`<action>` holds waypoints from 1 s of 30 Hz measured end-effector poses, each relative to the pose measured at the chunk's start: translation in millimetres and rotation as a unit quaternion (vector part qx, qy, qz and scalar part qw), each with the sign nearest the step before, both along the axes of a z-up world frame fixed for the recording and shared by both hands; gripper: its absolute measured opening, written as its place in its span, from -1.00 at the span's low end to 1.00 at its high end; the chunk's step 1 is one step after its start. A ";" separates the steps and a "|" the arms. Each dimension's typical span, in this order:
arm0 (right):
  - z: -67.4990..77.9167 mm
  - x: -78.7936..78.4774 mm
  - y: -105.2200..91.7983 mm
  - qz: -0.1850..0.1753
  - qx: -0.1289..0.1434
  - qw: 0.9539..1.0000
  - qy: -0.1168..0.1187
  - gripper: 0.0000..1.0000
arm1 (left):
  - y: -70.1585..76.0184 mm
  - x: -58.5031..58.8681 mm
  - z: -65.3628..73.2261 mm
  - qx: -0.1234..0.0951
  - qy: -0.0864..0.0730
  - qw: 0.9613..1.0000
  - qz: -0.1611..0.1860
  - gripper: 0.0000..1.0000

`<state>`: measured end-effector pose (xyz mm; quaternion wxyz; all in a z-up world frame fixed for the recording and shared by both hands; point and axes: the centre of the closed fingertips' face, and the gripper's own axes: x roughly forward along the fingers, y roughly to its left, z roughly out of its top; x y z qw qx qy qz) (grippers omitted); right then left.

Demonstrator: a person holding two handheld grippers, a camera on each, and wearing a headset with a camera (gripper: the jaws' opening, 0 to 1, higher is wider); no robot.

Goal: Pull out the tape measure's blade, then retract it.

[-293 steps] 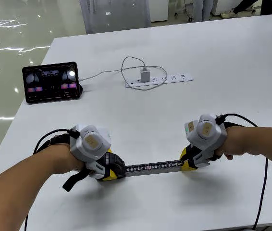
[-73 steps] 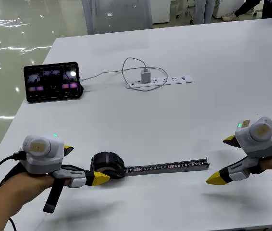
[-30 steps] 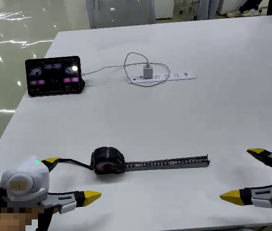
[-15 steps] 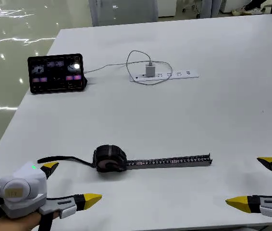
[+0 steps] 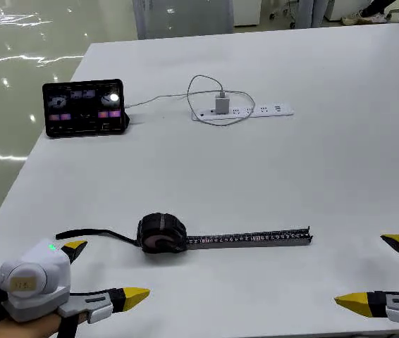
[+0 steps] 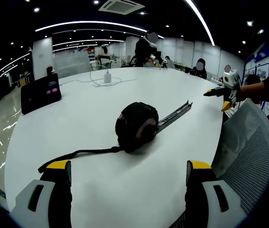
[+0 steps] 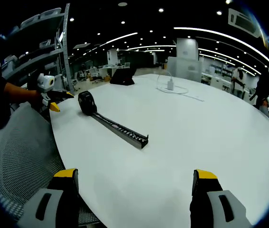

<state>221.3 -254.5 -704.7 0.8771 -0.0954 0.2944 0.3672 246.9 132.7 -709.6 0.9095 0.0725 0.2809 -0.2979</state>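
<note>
Tape measure [image 5: 161,233] lies on the white table [image 5: 277,169] near the front edge, with its blade [image 5: 252,238] extended flat to the right of the case and a black strap [image 5: 90,233] trailing left. Left gripper [image 5: 108,270] is front-left of the case, apart from it, jaws wide and empty. Right gripper [image 5: 372,270] is well beyond the blade tip, jaws wide and empty. Open surface runs behind the tape measure to the tablet [image 5: 85,108] and power strip [image 5: 245,111]

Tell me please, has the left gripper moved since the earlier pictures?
Yes. Against the tape measure, the left gripper has drawn back toward the person: it gripped that earlier and now hangs open near the table's front edge.
</note>
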 end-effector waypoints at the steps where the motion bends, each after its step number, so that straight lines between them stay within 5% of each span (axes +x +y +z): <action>1: -0.6 -0.4 -0.2 0.001 0.000 1.000 0.001 0.98 | -0.4 0.7 0.3 -0.001 0.000 1.000 0.000 0.98; 9: -0.6 -1.6 3.9 0.025 -0.017 0.999 0.010 0.98 | -15.0 7.5 6.9 -0.002 0.005 1.000 -0.006 0.98; 11: -0.7 0.4 4.1 0.031 -0.022 0.999 0.013 0.98 | -18.0 9.2 3.9 0.013 0.016 1.000 -0.008 0.98; 16: -3.1 3.3 5.3 0.043 -0.036 0.998 0.028 0.98 | -29.3 13.7 5.7 -0.003 0.042 0.999 0.006 0.98; 30: -11.8 6.9 13.7 0.113 -0.085 0.988 0.054 0.98 | -53.5 51.0 26.9 -0.031 0.018 0.999 0.039 0.98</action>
